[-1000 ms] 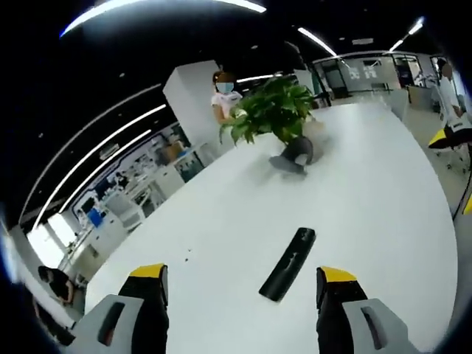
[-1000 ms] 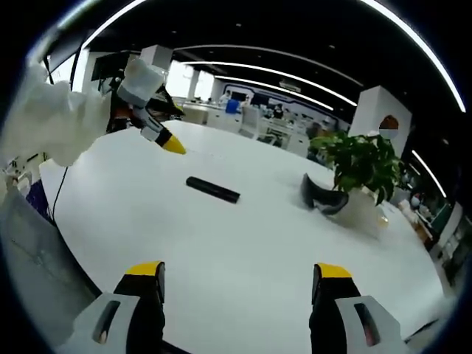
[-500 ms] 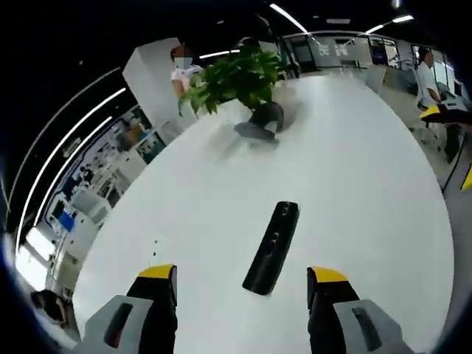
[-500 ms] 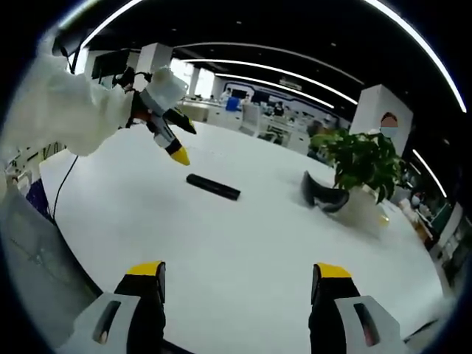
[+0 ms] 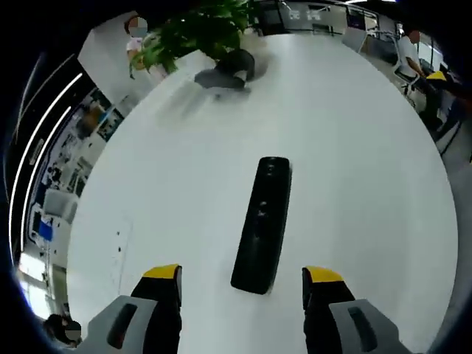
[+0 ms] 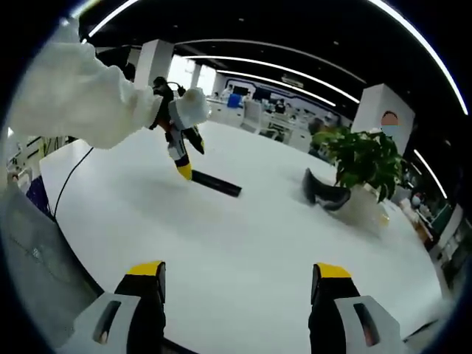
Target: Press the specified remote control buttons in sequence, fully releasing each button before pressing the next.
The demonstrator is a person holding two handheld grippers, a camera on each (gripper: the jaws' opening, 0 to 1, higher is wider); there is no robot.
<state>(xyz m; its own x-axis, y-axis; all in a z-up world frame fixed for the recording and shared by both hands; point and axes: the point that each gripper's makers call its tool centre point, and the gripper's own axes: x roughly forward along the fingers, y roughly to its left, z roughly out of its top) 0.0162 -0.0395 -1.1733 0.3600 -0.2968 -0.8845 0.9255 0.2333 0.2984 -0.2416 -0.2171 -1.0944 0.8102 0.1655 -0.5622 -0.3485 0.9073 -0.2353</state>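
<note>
Left gripper view: spread left tool (image 5: 242, 284) above remote (image 5: 262, 223)

- The remote control (image 5: 262, 223) lay flat on the table (image 5: 369, 184), lengthwise between the left gripper's (image 5: 242, 284) jaws and just ahead of them.
- Beyond its far end, well apart, sat a curved object (image 5: 225, 71) beside a potted plant (image 5: 199, 29).
- In the right gripper view, the left gripper (image 6: 184, 170) hung over the remote's (image 6: 216, 183) left end, with the plant (image 6: 361, 164) off to the right.
</note>
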